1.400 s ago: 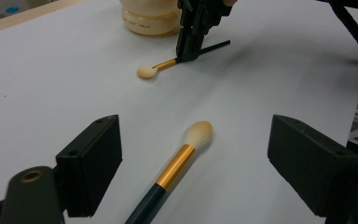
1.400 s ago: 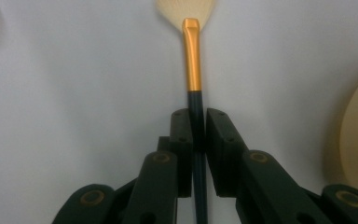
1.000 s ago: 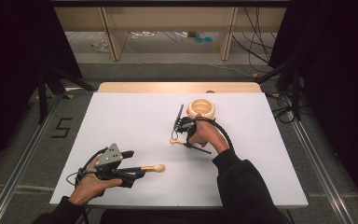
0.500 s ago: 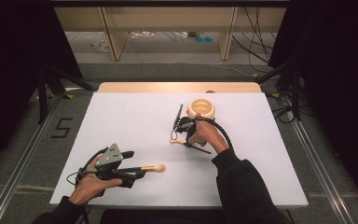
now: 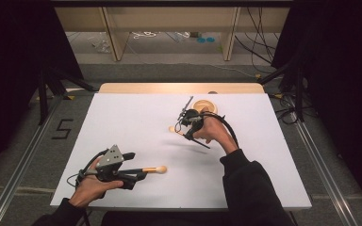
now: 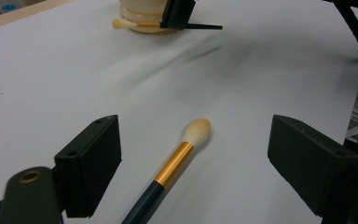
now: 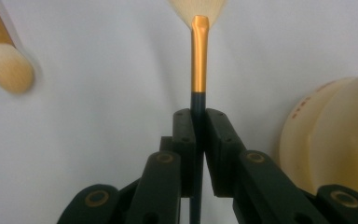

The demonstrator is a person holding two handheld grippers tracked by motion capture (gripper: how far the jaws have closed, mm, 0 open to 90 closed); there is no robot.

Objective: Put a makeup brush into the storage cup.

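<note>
A round-headed makeup brush (image 5: 156,169) with a gold ferrule and dark handle lies on the white table. My left gripper (image 5: 134,169) stands open around it; in the left gripper view the brush (image 6: 182,156) rests between the wide-apart jaws of this gripper (image 6: 196,149), touching neither. My right gripper (image 5: 185,126) is shut on the dark handle of a fan brush (image 5: 174,129), held above the table beside a cream round holder (image 5: 203,105). In the right gripper view the pads of the right gripper (image 7: 196,114) pinch the handle just below the fan brush's (image 7: 198,56) gold ferrule.
The white table sheet (image 5: 122,117) has a wooden strip (image 5: 179,88) along its far edge. Wooden shelving and cables stand beyond it. Black stands flank the table. The holder (image 7: 335,140) is close on the right of the right gripper's jaws.
The right gripper has lifted the fan brush a little off the table. The left gripper and the round brush have not moved.
</note>
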